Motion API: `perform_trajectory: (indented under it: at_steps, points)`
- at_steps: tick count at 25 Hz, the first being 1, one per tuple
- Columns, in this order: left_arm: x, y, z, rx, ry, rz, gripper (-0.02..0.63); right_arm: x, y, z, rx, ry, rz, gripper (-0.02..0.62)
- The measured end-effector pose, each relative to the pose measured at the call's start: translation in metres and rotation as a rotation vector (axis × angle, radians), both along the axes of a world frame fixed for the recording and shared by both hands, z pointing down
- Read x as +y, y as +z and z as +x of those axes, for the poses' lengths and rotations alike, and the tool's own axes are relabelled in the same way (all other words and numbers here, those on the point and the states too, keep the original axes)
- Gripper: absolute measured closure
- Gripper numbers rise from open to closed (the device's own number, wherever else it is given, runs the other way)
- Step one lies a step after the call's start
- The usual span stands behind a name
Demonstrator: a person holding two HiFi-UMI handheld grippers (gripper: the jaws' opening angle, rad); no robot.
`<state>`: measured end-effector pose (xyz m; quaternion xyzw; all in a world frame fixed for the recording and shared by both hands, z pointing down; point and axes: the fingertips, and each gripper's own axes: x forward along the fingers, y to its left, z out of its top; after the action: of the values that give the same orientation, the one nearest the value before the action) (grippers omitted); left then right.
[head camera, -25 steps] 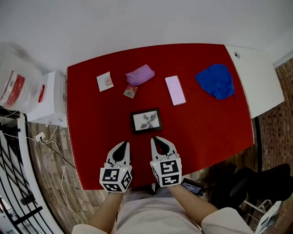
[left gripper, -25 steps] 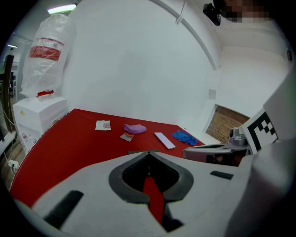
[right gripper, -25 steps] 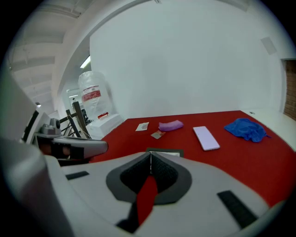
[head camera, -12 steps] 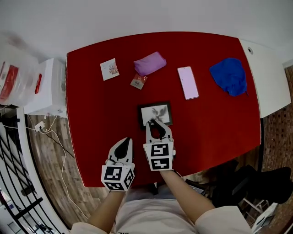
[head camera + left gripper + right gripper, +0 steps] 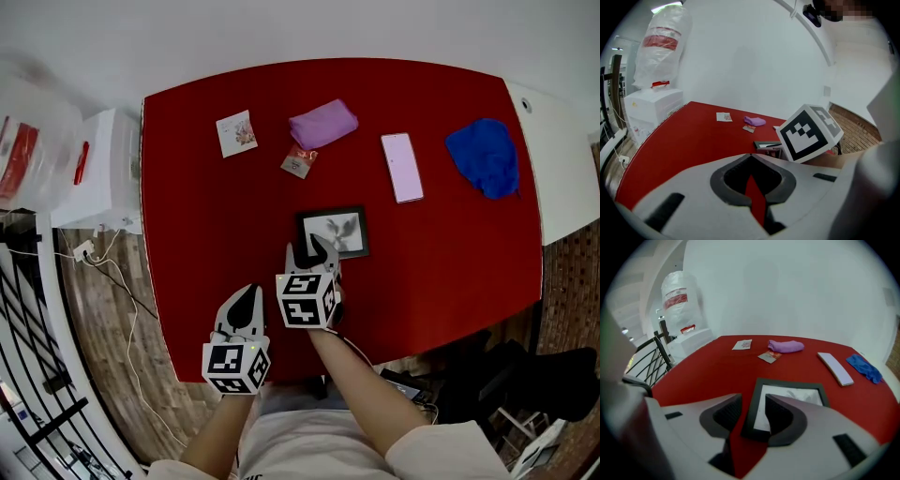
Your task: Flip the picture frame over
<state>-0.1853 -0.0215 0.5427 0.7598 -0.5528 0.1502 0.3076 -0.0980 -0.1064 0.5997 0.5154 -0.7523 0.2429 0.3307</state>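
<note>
While the right claw (image 5: 314,251) hangs over the near left corner of the picture frame (image 5: 333,232), its jaws are opening, and the frame's left rail shows between them without either pad pressing on it. The frame lies flat, picture side up, near the middle of the red worktop (image 5: 206,206), well apart from the purple pouch (image 5: 323,124) and the pink slab (image 5: 402,167) beyond it. Our left claw (image 5: 246,298) is pressed together and empty, held back near the worktop's front edge beside the right. We judge the main risk to be the flat lie of the frame: with nothing under its rail, a jaw coming down may land on top and shove it across the cloth rather than get beneath it. A second risk follows if the grip takes only this corner — the frame could swing about that pinch as it lifts, slip free and land hard on its face. With the left claw this far back, nothing steadies the far side.
</note>
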Motion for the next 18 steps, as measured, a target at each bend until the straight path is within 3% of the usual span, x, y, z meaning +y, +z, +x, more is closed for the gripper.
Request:
perform_trajectory:
  at_steps: [11,18]
  points:
    - [0.009,0.005,-0.012,0.012,-0.033,-0.017,0.600,-0.001,0.014,-0.002,0.079,-0.002,-0.030,0.476]
    - [0.011,0.008,-0.012,0.013,-0.041,-0.028,0.600,0.000,0.013,-0.001,0.030,0.041,-0.043,0.531]
